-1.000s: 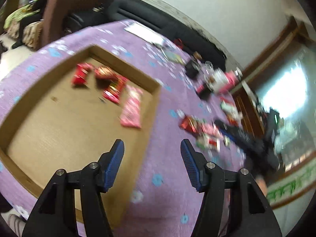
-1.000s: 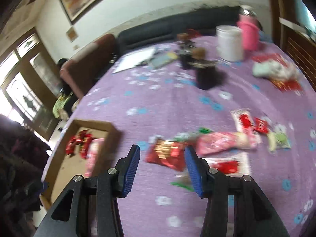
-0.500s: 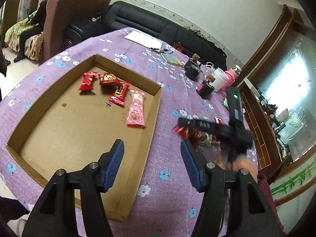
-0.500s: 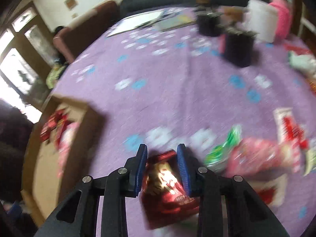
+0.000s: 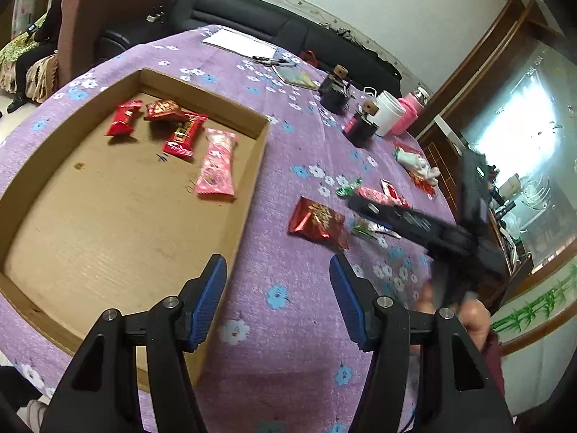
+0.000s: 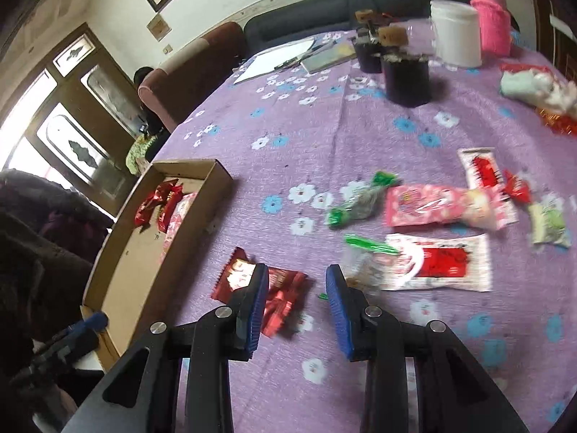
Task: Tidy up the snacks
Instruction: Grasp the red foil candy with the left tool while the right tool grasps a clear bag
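Note:
A red foil snack packet lies flat on the purple flowered cloth, right of the cardboard tray. My right gripper hovers over it with its jaws opening. Its left finger covers part of the packet and the pads do not press on it. In the left wrist view the same packet rests apart from the blurred right gripper. My left gripper is open and holds nothing, above the tray's near right wall. Three red packets and a pink one lie in the tray.
More snacks lie to the right: a green candy, a pink packet and a white-and-red packet. Dark jars, a white container, a pink bottle and papers stand farther back. A person sits beyond the armchair.
Half a second ago the right jaws were narrow around the red packet. Now they stand wider and have pulled back, and the packet lies on the cloth. The left gripper has shifted slightly.

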`<state>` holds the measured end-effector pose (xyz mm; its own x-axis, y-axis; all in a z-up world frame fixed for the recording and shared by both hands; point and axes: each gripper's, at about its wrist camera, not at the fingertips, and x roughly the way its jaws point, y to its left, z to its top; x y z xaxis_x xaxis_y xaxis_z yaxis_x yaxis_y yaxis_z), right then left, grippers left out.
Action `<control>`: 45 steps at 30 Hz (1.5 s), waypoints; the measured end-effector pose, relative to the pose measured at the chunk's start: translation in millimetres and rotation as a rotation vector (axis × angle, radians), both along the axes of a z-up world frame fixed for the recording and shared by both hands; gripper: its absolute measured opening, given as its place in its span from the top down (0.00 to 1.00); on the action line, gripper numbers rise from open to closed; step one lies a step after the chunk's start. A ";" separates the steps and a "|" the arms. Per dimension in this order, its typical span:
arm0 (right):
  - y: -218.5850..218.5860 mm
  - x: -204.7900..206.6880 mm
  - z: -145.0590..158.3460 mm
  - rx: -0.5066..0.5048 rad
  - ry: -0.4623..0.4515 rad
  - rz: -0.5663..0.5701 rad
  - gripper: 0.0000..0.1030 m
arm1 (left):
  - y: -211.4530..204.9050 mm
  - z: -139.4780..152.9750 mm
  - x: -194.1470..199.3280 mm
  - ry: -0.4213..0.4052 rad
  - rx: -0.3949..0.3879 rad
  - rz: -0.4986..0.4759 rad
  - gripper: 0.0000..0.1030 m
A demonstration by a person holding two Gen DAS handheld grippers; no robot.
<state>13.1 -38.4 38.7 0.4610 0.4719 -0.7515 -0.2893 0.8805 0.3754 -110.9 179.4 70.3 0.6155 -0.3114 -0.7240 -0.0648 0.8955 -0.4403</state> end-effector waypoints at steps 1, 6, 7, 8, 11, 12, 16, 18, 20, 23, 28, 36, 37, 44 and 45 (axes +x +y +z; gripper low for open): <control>7.3 3.6 -0.7 0.007 -0.006 -0.005 0.65 | 0.0 1.0 -1.3 0.000 0.001 0.000 0.43; 39.5 22.7 -18.4 -0.011 0.050 0.012 0.66 | 10.7 9.2 -9.2 -0.013 0.023 0.029 0.43; 40.3 18.6 -22.8 0.012 0.088 0.023 0.66 | 13.7 10.5 -10.0 -0.017 0.029 0.035 0.43; 40.1 14.2 -25.2 0.033 0.117 0.030 0.66 | 15.3 11.1 -10.2 -0.021 0.035 0.039 0.43; 29.8 -9.3 -30.8 0.156 0.211 0.093 0.66 | 11.7 9.1 -5.8 -0.023 0.043 0.023 0.43; 22.7 -17.3 -28.0 0.178 0.205 0.100 0.66 | 7.7 7.1 -3.0 -0.017 0.043 0.009 0.43; -37.9 -32.0 -9.2 0.135 0.058 -0.064 0.64 | -19.6 -3.1 9.9 0.010 0.074 -0.062 0.43; -60.4 -31.1 -7.5 0.109 0.025 -0.137 0.61 | -35.0 -7.8 15.9 0.020 0.099 -0.096 0.43; -77.9 -30.3 -9.2 0.085 0.013 -0.196 0.61 | -49.7 -11.8 21.9 0.025 0.125 -0.125 0.43; -83.7 -27.1 -13.3 0.064 0.000 -0.228 0.61 | -65.4 -18.7 33.3 0.037 0.166 -0.150 0.43; -61.3 -19.0 -17.9 0.036 -0.013 -0.194 0.60 | -74.0 -27.8 57.4 0.048 0.255 -0.119 0.44; -25.2 -4.4 -25.2 -0.082 -0.065 -0.183 0.52 | -90.9 -49.2 81.5 0.068 0.342 -0.140 0.44; -23.3 -4.3 -26.9 -0.090 -0.065 -0.182 0.53 | -92.2 -52.3 82.4 0.076 0.338 -0.144 0.44; -29.1 -8.9 -31.1 -0.087 -0.096 -0.194 0.68 | -93.8 -50.4 76.5 0.025 0.348 -0.154 0.63; -29.6 -9.0 -30.8 -0.082 -0.095 -0.195 0.68 | -93.8 -48.3 75.5 0.018 0.342 -0.154 0.63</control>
